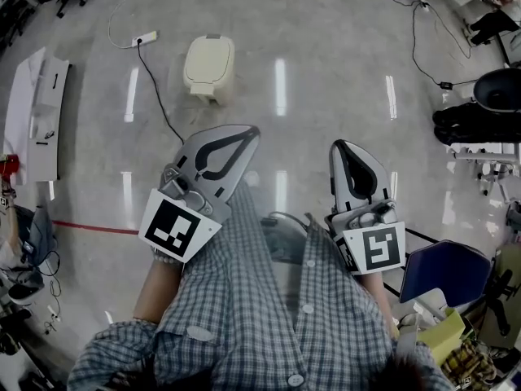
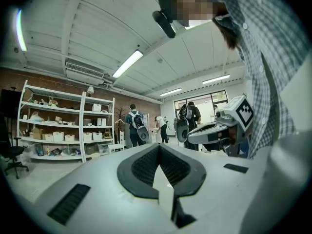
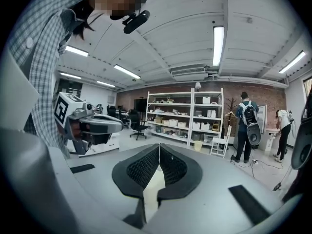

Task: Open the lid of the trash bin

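The trash bin (image 1: 209,65) is small and cream-coloured, with its lid down, and stands on the grey floor well ahead of me. It shows only in the head view. My left gripper (image 1: 249,132) is held at waist height, its tips pointing toward the bin but far short of it. Its jaws are shut, tips touching, with nothing between them (image 2: 159,146). My right gripper (image 1: 339,145) is beside it, level with it, jaws also shut and empty (image 3: 159,146). Each gripper view looks out across the room, with the other gripper (image 2: 214,130) (image 3: 92,123) off to the side.
A black cable (image 1: 159,100) runs from a power strip (image 1: 145,37) past the bin's left side. A white panel (image 1: 37,112) lies at the left and a red floor line (image 1: 89,228) nearer me. A blue chair (image 1: 444,271) and dark equipment (image 1: 480,112) stand at the right. Shelves (image 3: 183,116) and people (image 2: 134,126) are far off.
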